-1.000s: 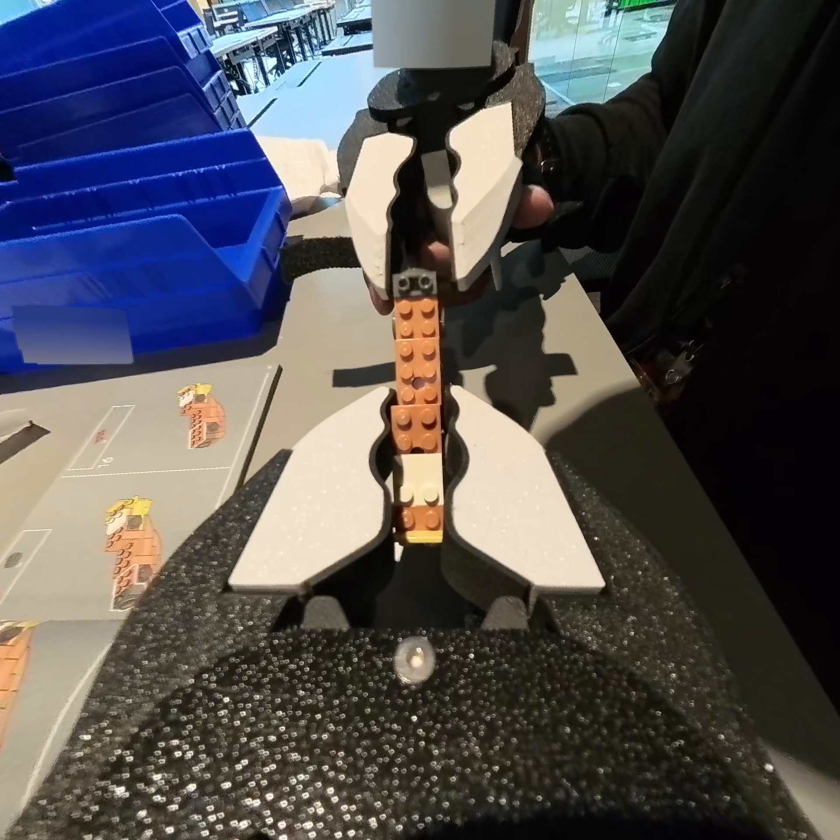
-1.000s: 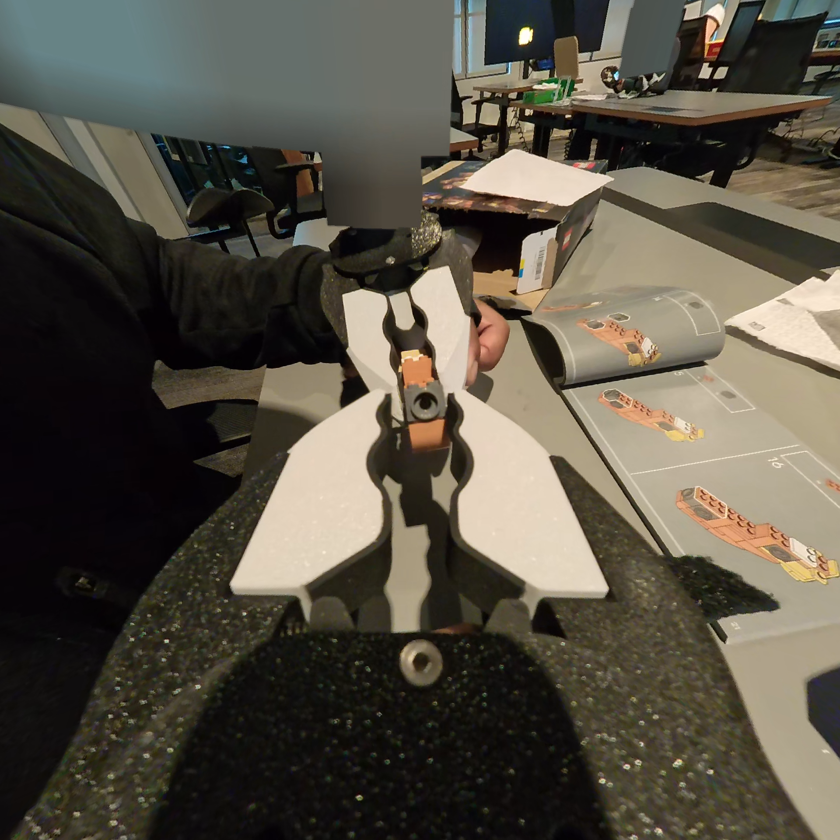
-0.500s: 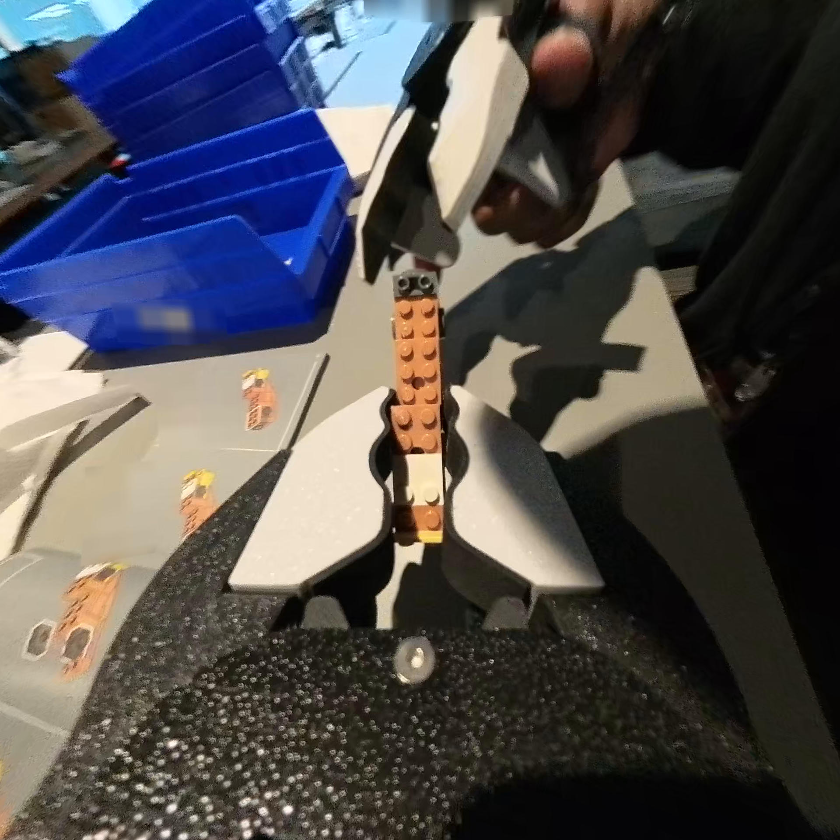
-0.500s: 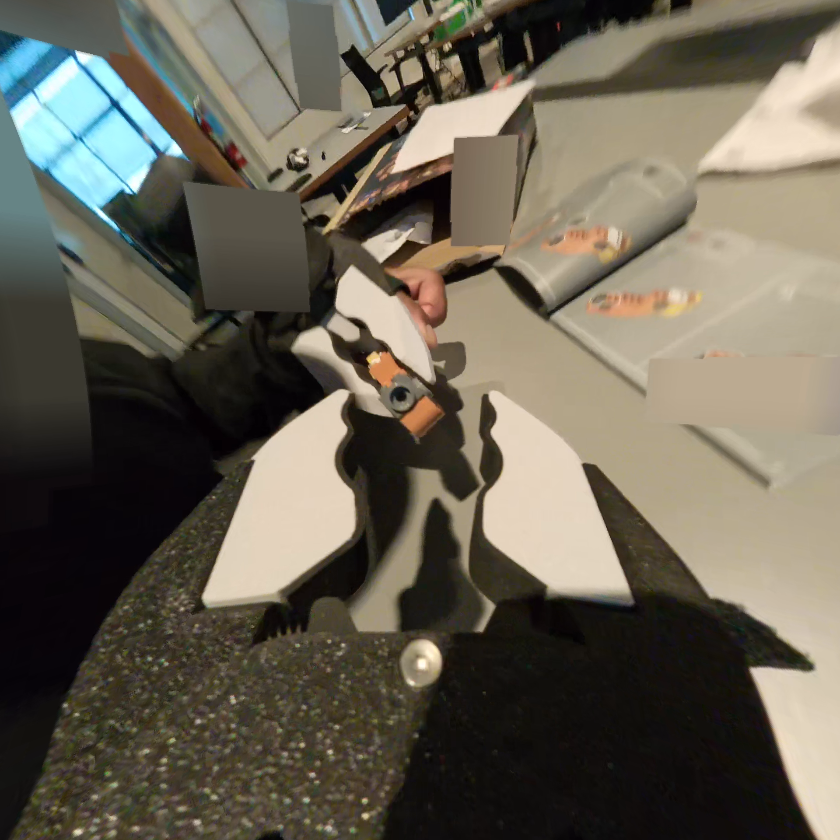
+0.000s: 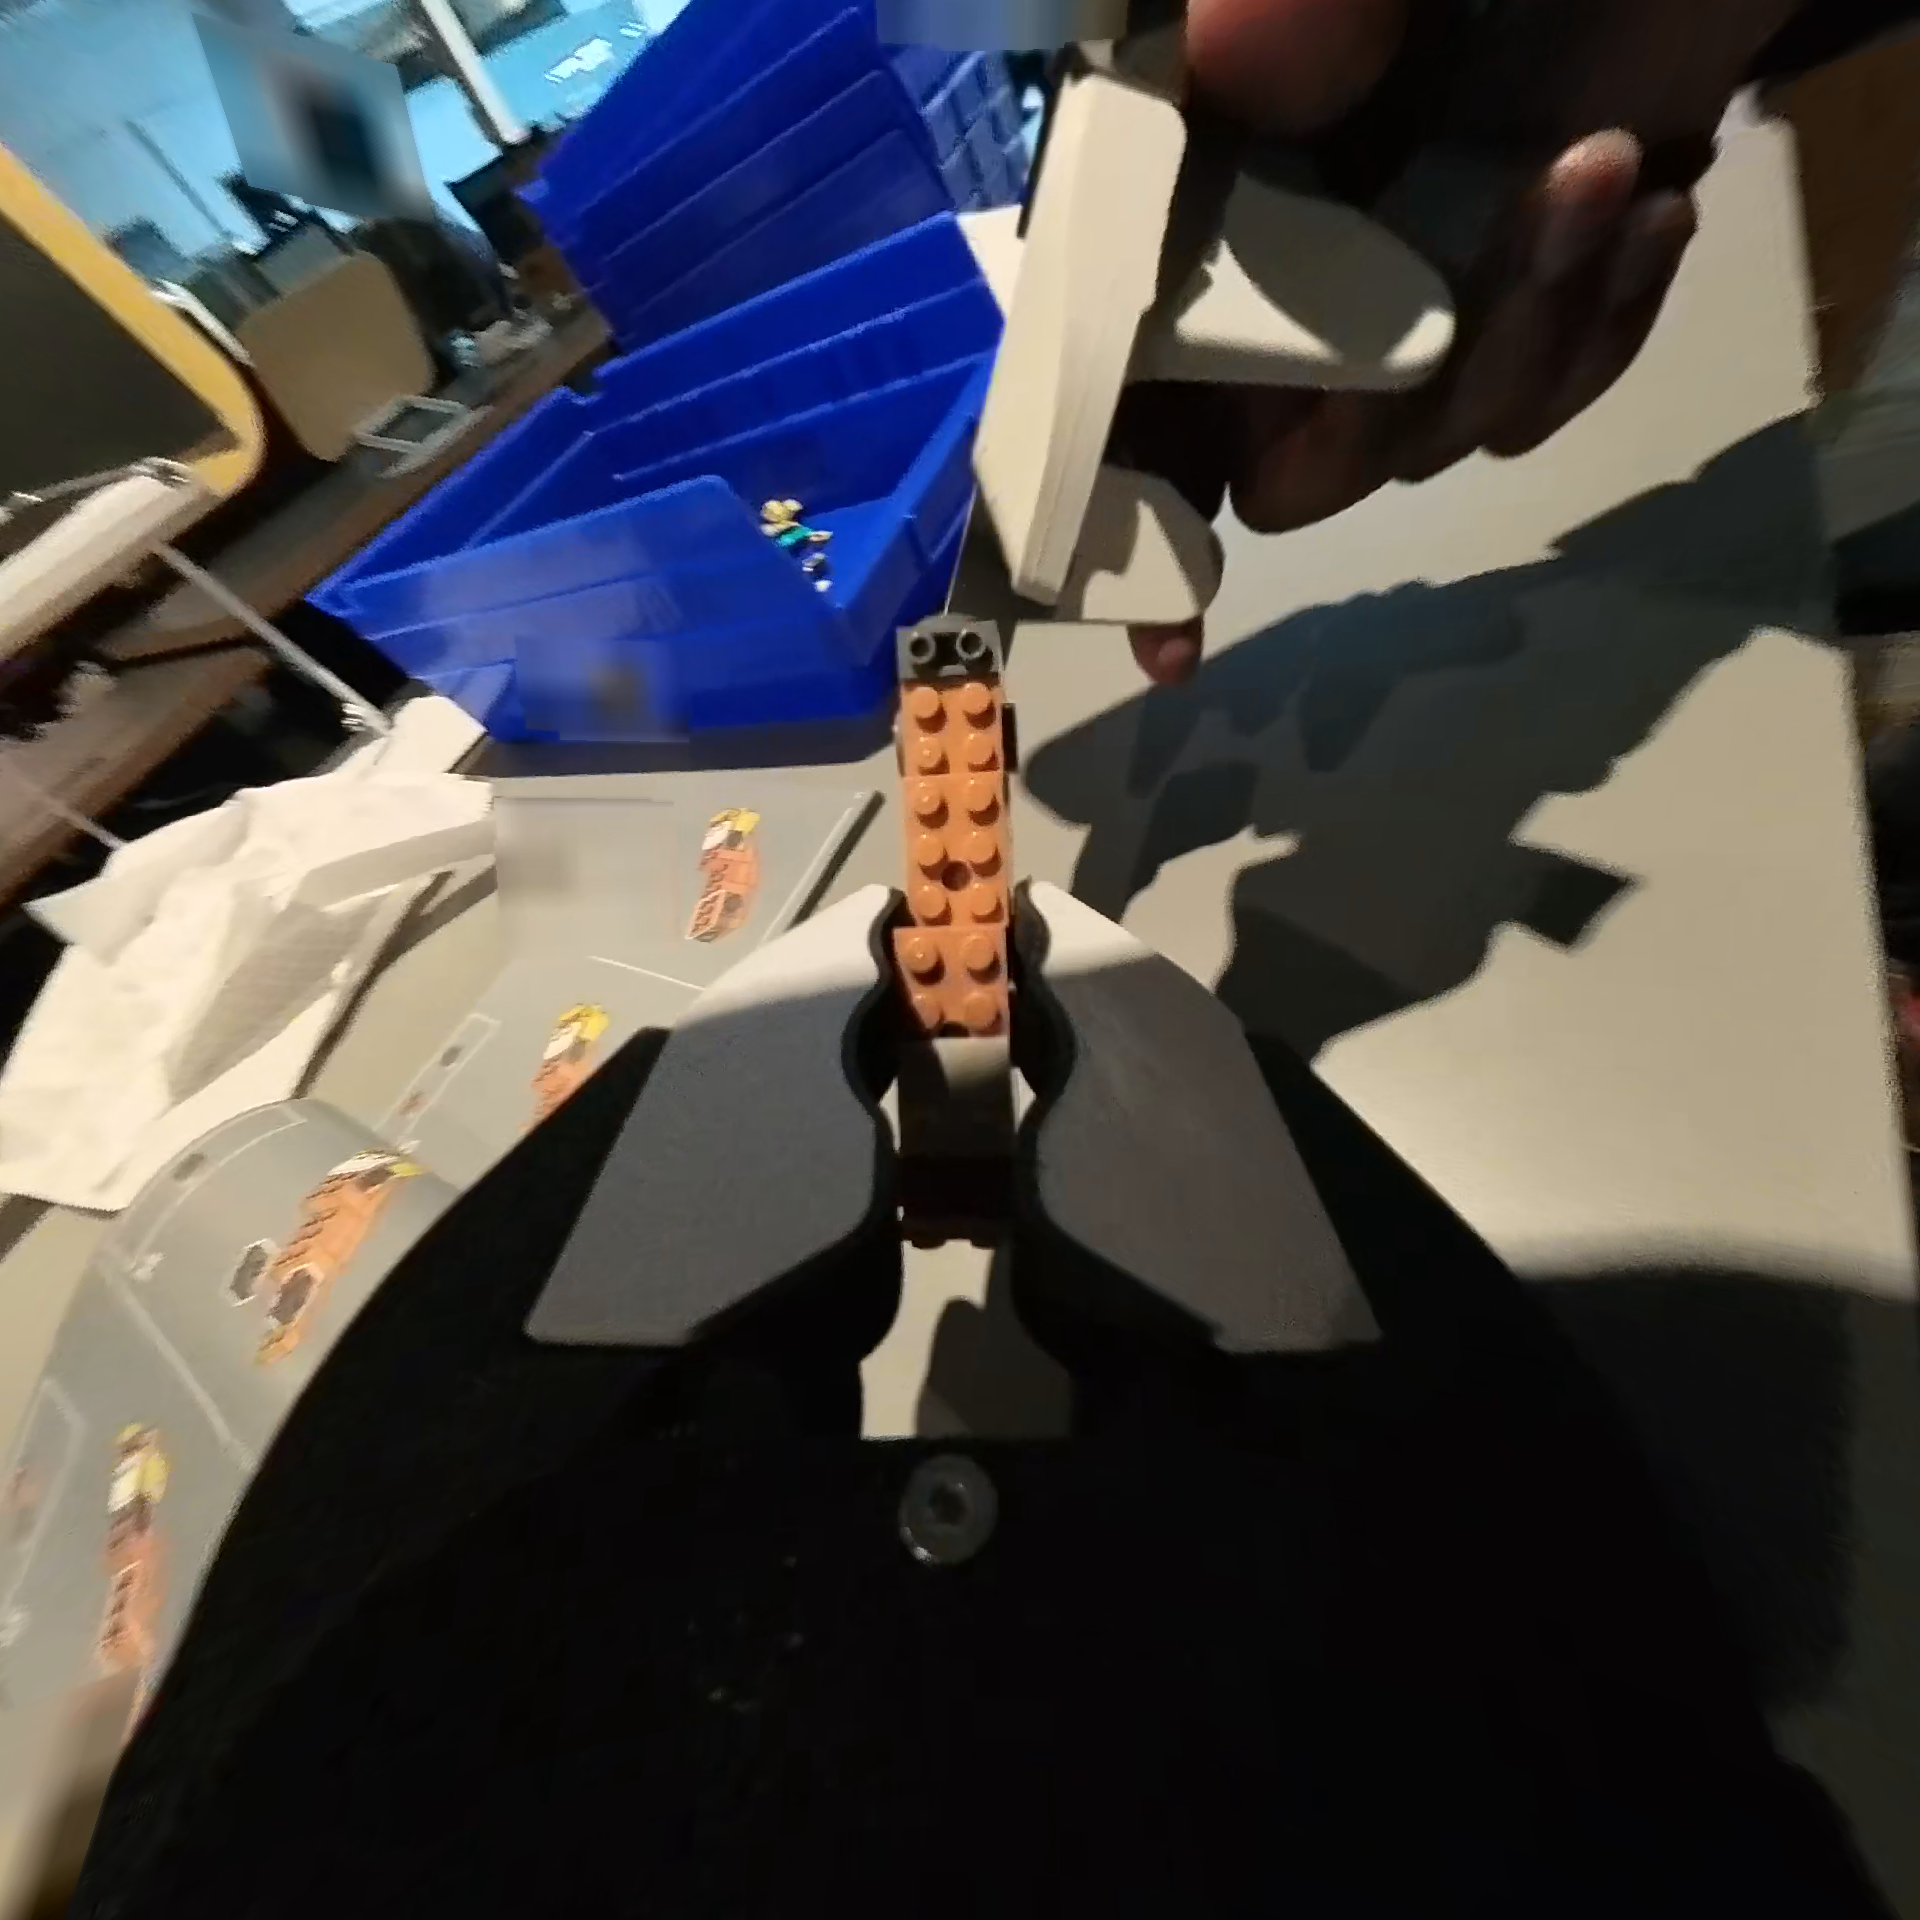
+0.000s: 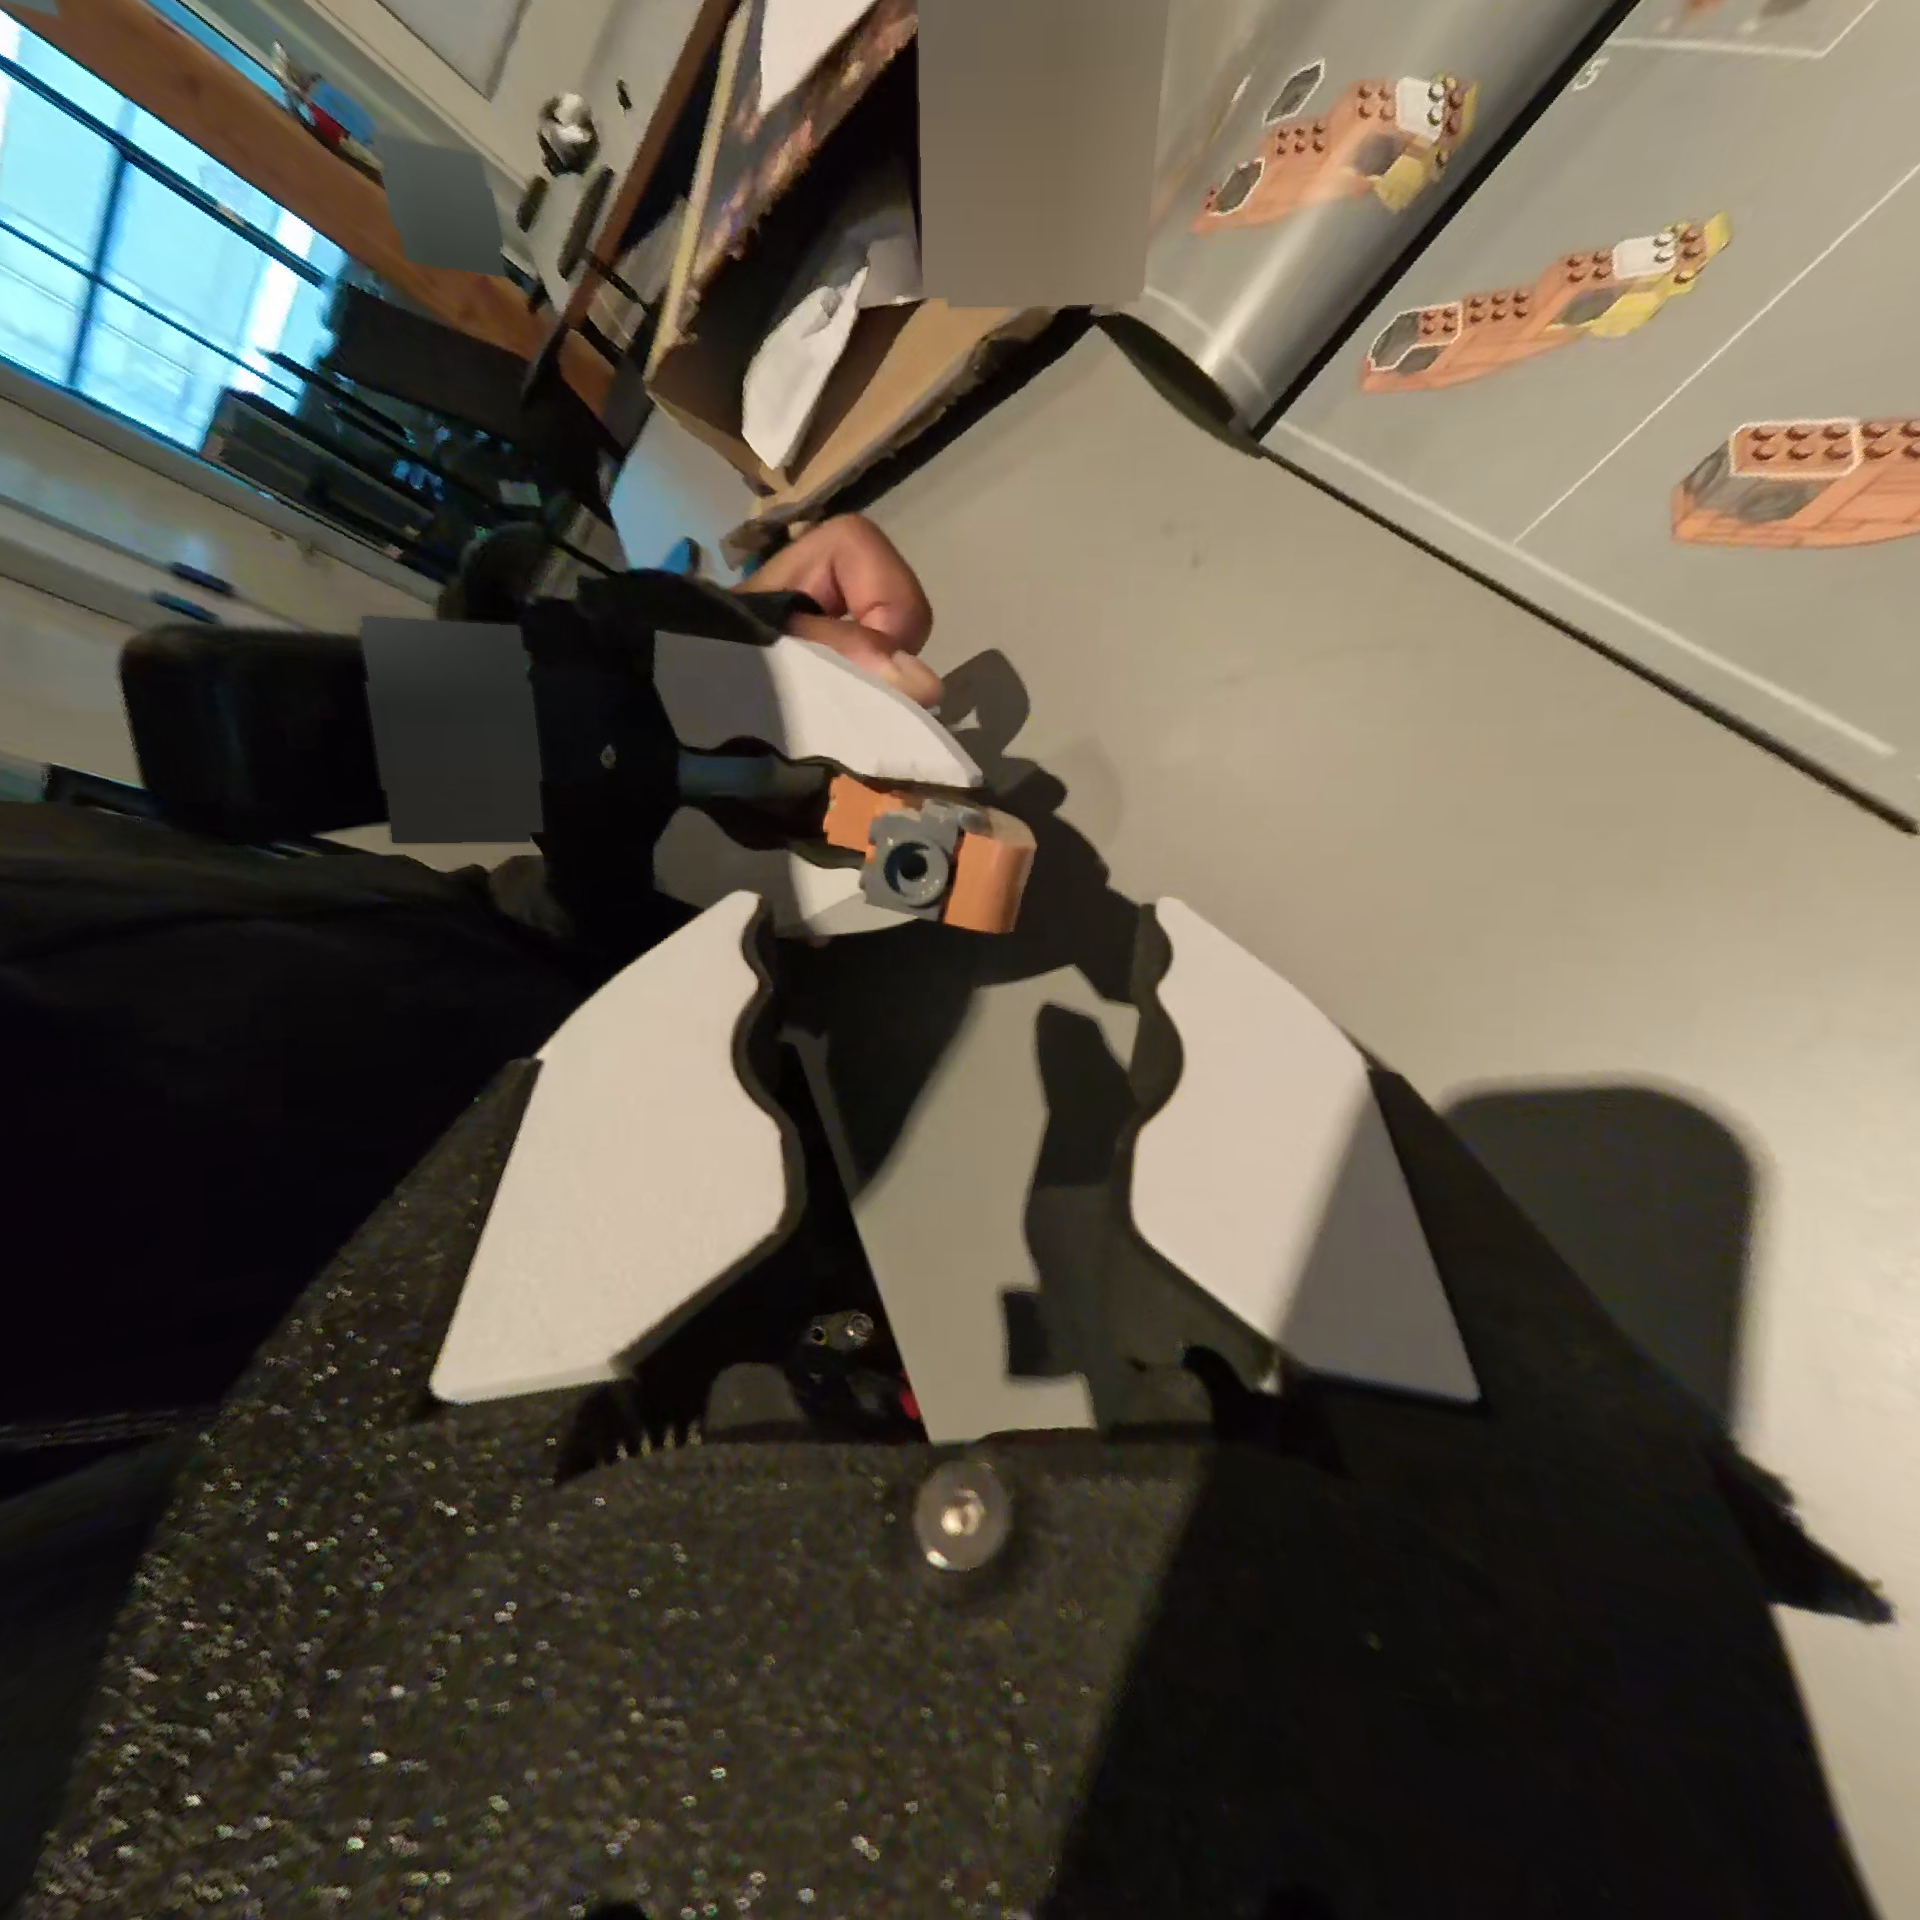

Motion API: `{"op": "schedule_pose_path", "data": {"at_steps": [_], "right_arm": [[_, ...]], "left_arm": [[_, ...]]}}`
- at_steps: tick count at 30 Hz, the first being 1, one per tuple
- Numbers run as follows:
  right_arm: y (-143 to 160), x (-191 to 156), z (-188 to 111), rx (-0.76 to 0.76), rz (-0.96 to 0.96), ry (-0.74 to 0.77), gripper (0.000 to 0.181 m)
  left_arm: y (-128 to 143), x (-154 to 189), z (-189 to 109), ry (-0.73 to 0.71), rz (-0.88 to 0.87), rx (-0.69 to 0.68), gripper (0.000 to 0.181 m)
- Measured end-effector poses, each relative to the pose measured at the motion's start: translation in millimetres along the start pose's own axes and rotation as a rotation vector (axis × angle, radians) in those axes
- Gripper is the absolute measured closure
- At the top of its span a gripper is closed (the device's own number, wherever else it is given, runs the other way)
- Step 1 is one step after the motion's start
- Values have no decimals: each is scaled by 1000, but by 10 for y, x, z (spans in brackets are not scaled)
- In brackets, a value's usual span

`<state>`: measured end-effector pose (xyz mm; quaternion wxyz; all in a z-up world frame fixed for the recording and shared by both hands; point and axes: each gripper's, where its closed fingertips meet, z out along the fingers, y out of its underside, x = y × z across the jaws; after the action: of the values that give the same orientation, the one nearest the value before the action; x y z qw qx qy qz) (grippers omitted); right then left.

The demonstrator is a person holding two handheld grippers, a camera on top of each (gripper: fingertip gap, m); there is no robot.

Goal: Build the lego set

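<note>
My left gripper is shut on a long orange lego build with a dark grey piece at its far tip, held above the grey table. In the right wrist view the same build shows end-on, clamped in the left gripper's fingers. My right gripper is open and empty, rolled sideways, its fingertips just short of the build's grey end. It also shows in the left wrist view, above and right of the build's tip, apart from it.
Blue storage bins stand at the back left, one holding small pieces. An open instruction booklet and crumpled white paper lie on the left. A cardboard box sits behind the booklet. The table's right edge is near.
My right gripper has opened, let go of the build's grey tip, rolled sideways and drawn back. The left gripper has kept its hold and swung to face more towards the bins.
</note>
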<state>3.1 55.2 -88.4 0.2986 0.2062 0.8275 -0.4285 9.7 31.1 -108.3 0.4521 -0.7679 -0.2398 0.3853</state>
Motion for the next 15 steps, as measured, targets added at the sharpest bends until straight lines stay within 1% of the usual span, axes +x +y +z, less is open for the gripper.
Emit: {"op": "schedule_pose_path", "data": {"at_steps": [7, 15], "right_arm": [[-81, 53, -44, -82, -52, 80, 122], [-103, 46, 31, -159, -51, 72, 125]], "left_arm": [[-4, -24, 40, -82, 30, 17, 163], [30, -66, 24, -126, 70, 10, 163]]}}
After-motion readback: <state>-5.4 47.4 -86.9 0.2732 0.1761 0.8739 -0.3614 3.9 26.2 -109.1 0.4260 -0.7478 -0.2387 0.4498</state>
